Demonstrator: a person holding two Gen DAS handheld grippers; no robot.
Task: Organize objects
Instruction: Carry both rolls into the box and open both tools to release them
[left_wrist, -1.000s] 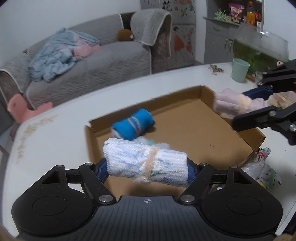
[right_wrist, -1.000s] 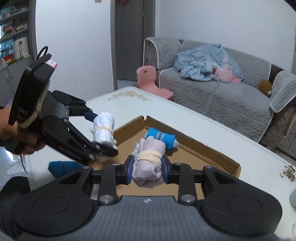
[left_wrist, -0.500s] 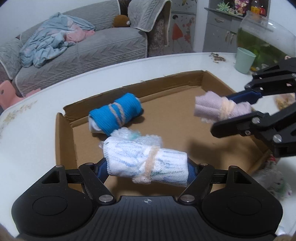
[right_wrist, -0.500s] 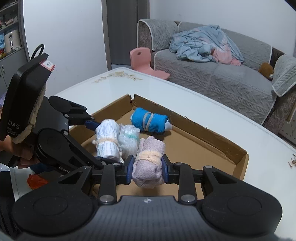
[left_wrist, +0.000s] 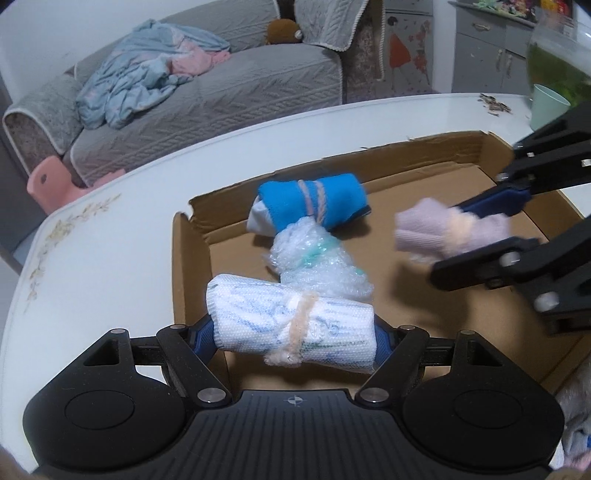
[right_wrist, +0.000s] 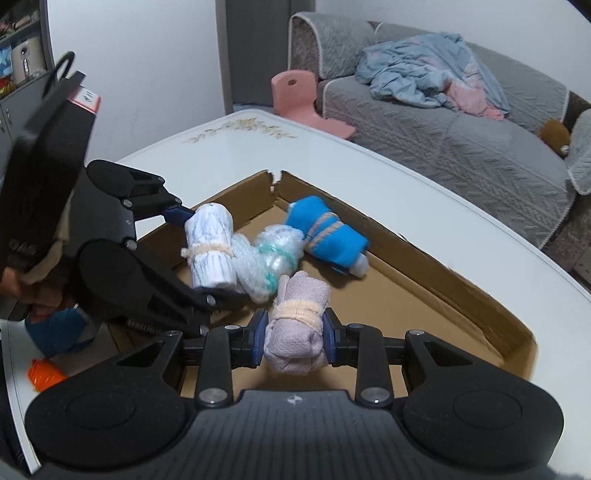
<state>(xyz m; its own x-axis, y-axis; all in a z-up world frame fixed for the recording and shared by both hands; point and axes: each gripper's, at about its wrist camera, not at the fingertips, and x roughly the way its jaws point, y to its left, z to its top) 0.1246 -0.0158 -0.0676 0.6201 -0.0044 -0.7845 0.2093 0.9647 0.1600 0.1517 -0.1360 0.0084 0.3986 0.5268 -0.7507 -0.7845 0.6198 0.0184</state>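
Two rolls in hand, both over the cardboard tray (left_wrist: 192, 258). L gripper (left_wrist: 293, 328) is clamped endwise on the white patterned roll (left_wrist: 291, 325), jaws fairly wide since the roll lies across them. R gripper (right_wrist: 294, 334) is squeezed tight across the lilac roll (right_wrist: 297, 325) at its yarn tie.

Step looks like placing both into the tray, w/ the blue roll (left_wrist: 314, 206) and bubble-wrap bundle (left_wrist: 317, 258) already lying inside.

How to do it well, my read:
- lower each roll till it rests on the tray floor before letting go; a drop would prob make it roll off line
- set white roll down just short of the bubble wrap, not on top; soft stuff, it'll squash and tilt
- keep the two grippers apart, they're close over the tray
- release one at a time, pull straight back so the yarn doesn't snag.

Positions, L wrist view: bubble wrap at 12 o'clock from white roll, touching or nearly, can't tell; blue roll further at 12; lilac roll at 2 o'clock. R wrist view: white roll at 10 o'clock from lilac roll, bubble wrap at 11, blue roll at 12–1.

Outside the tray on the white table (right_wrist: 424, 206): another blue bundle (right_wrist: 59, 328) and an orange item (right_wrist: 44, 373), at 9 o'clock.
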